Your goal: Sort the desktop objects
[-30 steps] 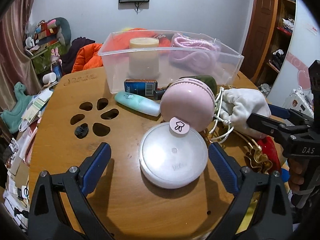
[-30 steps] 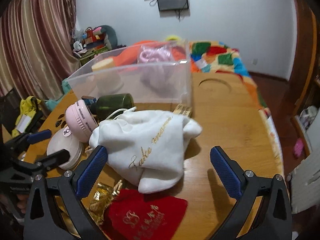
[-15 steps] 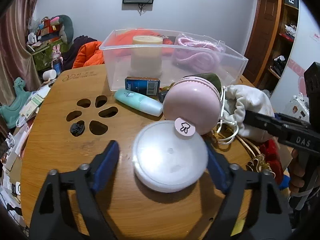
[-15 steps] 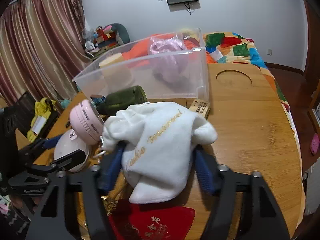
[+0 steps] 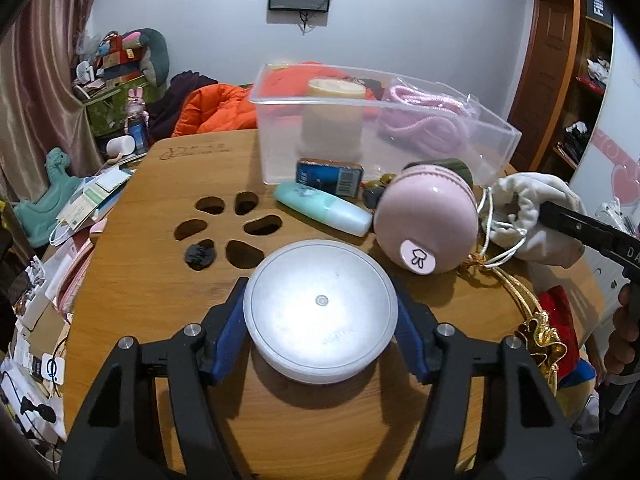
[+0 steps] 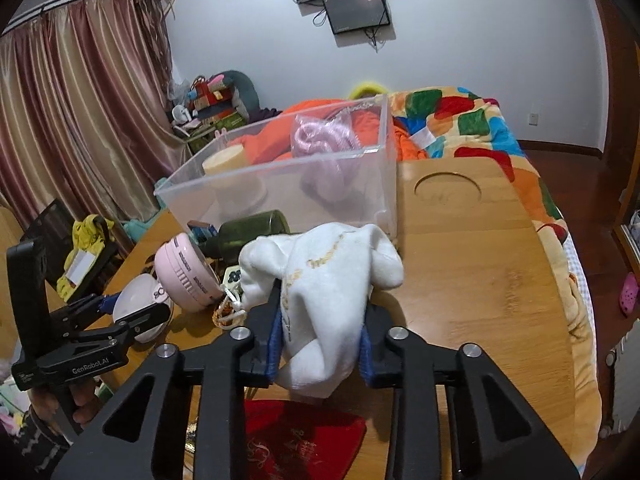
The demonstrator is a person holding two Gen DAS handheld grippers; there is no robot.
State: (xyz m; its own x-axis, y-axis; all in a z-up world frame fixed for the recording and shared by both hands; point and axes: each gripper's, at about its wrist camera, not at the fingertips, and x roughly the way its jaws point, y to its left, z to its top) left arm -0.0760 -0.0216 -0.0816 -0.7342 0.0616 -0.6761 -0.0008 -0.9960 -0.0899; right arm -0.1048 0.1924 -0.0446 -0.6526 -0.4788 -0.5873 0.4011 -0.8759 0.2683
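Note:
A white round box (image 5: 316, 280) lies on the wooden table (image 5: 160, 280), leaning against a pink round device (image 5: 428, 220). My left gripper (image 5: 320, 332) is closing on the box, and its blue pads touch both of its sides. In the right wrist view a white drawstring pouch (image 6: 332, 268) with gold lettering is bunched between the blue pads of my right gripper (image 6: 320, 332), which is still closing on it. A clear plastic bin (image 5: 496, 124) stands behind, holding a beige jar (image 5: 334, 120) and a pink rope (image 5: 424, 120).
In front of the bin lie a teal tube (image 5: 324, 208), a blue carton (image 5: 328, 174) and a dark green bottle (image 6: 252, 232). A red pouch (image 6: 304, 436) with gold cord (image 5: 536, 328) lies near the front right. The table has paw-shaped holes (image 5: 224, 220) and a round recess (image 6: 447, 190).
Both grippers have closed from wide open: the left one onto the white round box, the right one onto the white pouch, which is now squeezed and bunched up. Neither hand has shifted much.

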